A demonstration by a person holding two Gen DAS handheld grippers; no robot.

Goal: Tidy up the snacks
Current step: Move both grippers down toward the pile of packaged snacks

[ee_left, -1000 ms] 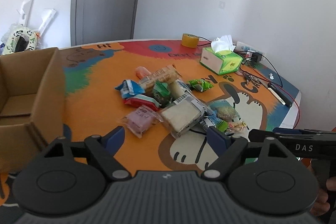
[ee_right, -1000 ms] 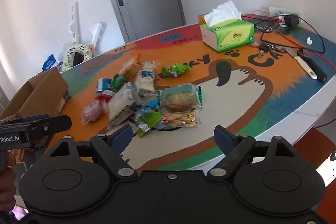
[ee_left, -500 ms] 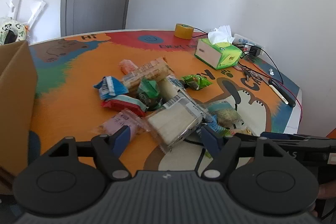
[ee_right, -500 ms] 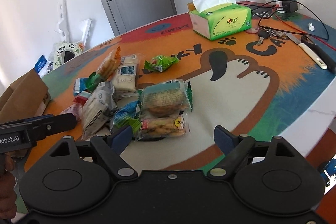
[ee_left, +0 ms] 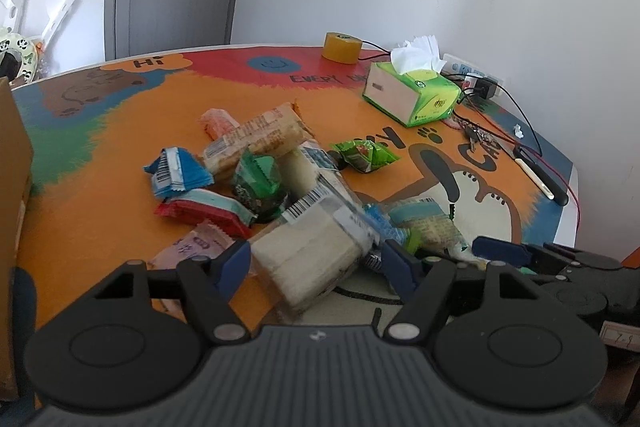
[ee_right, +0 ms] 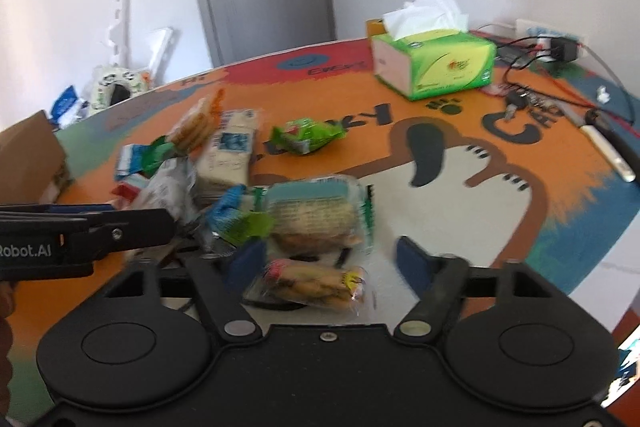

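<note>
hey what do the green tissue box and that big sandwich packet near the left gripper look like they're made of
Green tissue box: looks like printed cardboard with a slight sheen, judging by its crisp folded edges and flat panels; white paper tissue sticks out on top.
Sandwich packet: seemingly clear glossy plastic film, since pale bread shows through and the wrap crinkles; a printed barcode label sits on it.

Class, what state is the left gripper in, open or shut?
Open. The left gripper has its blue fingertips spread on either side of the white bread packet, not pressing it.
</note>
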